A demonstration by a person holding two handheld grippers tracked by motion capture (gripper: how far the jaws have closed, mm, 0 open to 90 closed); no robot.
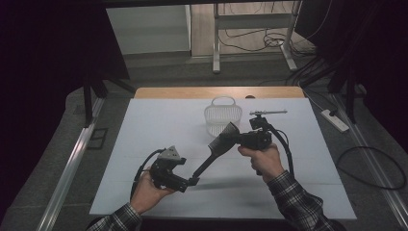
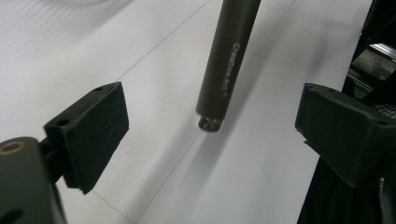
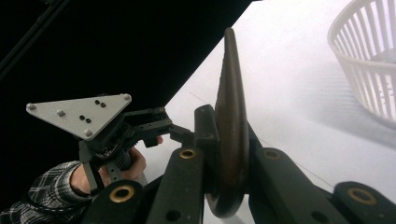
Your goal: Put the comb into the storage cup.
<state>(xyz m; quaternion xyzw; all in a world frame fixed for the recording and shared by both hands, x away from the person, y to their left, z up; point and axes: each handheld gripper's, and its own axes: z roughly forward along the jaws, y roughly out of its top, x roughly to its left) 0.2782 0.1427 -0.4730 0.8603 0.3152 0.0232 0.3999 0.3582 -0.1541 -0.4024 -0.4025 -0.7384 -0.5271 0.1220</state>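
**A:** Big stuff first: white worktop (image 1: pixel 159 144), a white slotted basket (image 1: pixel 222 117) standing near its far edge, and a brush (image 1: pixel 219 147) held in the air in front of it. No earlier shot to compare with, so this is just how it looks.

**B:** Who's got the brush? Looks like a hand-off.

**A:** The right gripper (image 1: pixel 239 138) has it. In the right gripper view its jaws are clamped flat on the wide dark head (image 3: pixel 231 126), one on each face. The handle (image 2: pixel 224 65) slopes down toward the left gripper (image 1: pixel 193 181), with its metal-capped end close above the worktop.

**B:** And the left one?

**A:** Jaws wide apart, one each side of the handle end, pads not touching it. You can see daylight on both sides in the left gripper view. So only the head grip carries it.

**B:** How would it handle, you reckon?

**A:** My guess is light and stiff. The handle looks like smooth, satin plastic or coated metal and round, so it's probably slippery and likes to roll in a pinch. The flat head is the better place to grab, and that's where it's held. Taking the handle, I'd go above the shiny cap, square across, so it doesn't squirt out.

**B:** Fragile?

**A:** Doubt it. Bristles I can't make out, so I'd keep the pads off that side anyway.
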